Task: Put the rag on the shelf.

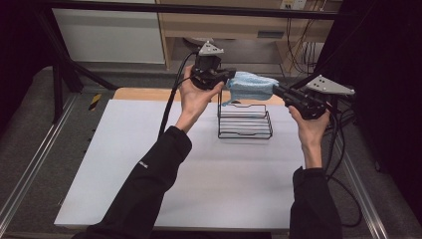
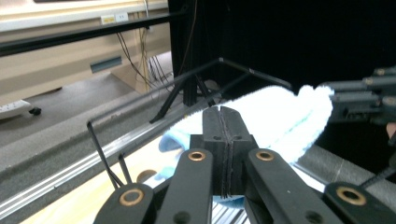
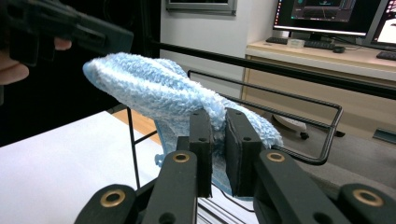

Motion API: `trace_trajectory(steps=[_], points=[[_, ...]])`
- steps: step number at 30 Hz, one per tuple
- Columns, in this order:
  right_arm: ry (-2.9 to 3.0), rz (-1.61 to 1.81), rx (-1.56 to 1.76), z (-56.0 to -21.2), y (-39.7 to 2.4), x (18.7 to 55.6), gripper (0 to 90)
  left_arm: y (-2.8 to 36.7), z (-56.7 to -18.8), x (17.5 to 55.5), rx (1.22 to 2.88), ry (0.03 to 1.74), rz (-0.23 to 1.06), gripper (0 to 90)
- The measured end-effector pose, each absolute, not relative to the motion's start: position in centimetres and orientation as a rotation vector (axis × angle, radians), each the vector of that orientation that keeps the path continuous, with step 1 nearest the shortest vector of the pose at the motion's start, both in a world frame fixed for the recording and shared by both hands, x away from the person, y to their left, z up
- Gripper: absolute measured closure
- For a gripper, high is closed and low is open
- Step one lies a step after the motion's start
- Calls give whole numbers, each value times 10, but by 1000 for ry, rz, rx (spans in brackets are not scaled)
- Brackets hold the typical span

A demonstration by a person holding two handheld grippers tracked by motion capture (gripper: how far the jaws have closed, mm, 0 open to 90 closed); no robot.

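Both forearms raised, left tongs [image 1: 230,75] clamped tight, right tongs [image 1: 276,90] pinched nearly closed, tips facing inward

The place is a robotics or data-recording lab, not a home. A white tabletop [image 1: 199,179] stands inside a black metal frame [image 1: 189,9], with aluminium rails [image 1: 30,169] running along both sides on grey carpet. Black curtains [image 1: 388,50] close off the right side. Behind the tabletop stands a light wooden desk [image 1: 224,25] with bundles of cables [image 1: 303,50] hanging below a power strip. The right gripper view shows computer monitors [image 3: 327,16] lit with software windows, and a keyboard [image 3: 317,44] on a wooden desktop.
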State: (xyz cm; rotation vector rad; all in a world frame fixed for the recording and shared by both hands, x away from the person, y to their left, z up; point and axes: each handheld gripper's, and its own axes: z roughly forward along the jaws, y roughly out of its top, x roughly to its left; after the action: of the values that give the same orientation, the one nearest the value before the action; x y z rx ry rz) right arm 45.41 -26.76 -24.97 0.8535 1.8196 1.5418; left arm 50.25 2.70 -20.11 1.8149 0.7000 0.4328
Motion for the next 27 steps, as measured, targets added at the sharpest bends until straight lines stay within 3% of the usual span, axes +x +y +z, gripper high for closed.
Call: trace_trajectory(steps=[11, 19, 23, 27], points=[[1832, 1528, 867, -249, -266, 451, 758, 28, -221, 492, 1852, 664, 418, 897], [1815, 1577, 864, -241, -264, 443, 593, 27, -231, 490, 1881, 648, 439, 897], [1822, 1587, 881, -236, -259, 444, 618, 27, -236, 489, 1886, 643, 446, 897], [1889, 1566, 911, -239, -252, 447, 784, 28, -242, 489, 1891, 643, 444, 897]])
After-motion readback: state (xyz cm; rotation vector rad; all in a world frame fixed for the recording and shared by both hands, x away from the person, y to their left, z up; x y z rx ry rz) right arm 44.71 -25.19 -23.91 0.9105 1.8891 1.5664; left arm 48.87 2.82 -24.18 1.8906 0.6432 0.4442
